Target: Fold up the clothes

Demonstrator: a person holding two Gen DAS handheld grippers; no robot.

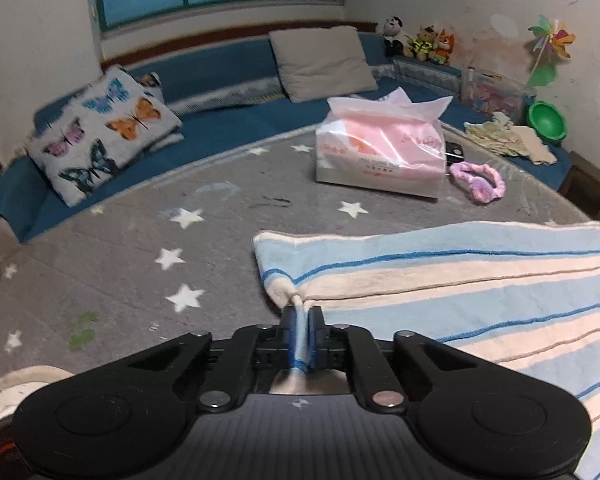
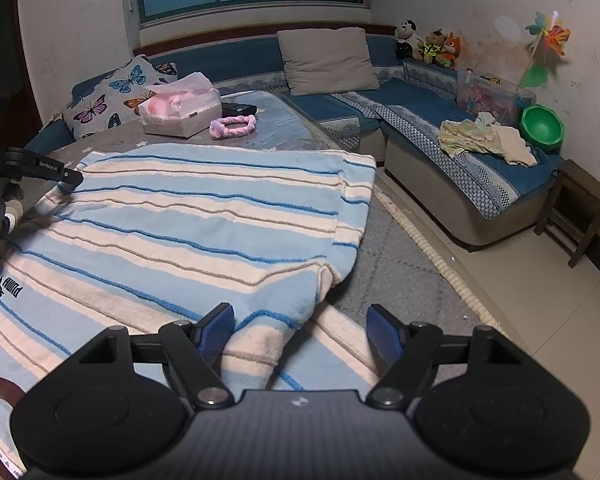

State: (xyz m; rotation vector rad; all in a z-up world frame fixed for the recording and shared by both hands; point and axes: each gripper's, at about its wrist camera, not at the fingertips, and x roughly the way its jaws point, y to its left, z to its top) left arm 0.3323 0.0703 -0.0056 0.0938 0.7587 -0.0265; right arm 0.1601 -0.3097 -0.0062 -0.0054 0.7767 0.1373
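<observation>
Left gripper (image 1: 302,320) pinches the striped towel (image 2: 188,216), folded, blue and cream

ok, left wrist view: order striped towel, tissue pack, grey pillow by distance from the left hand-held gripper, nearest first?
1. Striped towel: its corner is clamped in the left hand-held gripper.
2. Tissue pack: mid-table, ahead and to the right.
3. Grey pillow: on the sofa beneath the window.

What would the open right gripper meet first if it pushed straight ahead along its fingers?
Probably the towel: a folded corner of it bulges between the right gripper fingers, just ahead. Depth is unclear.
</observation>
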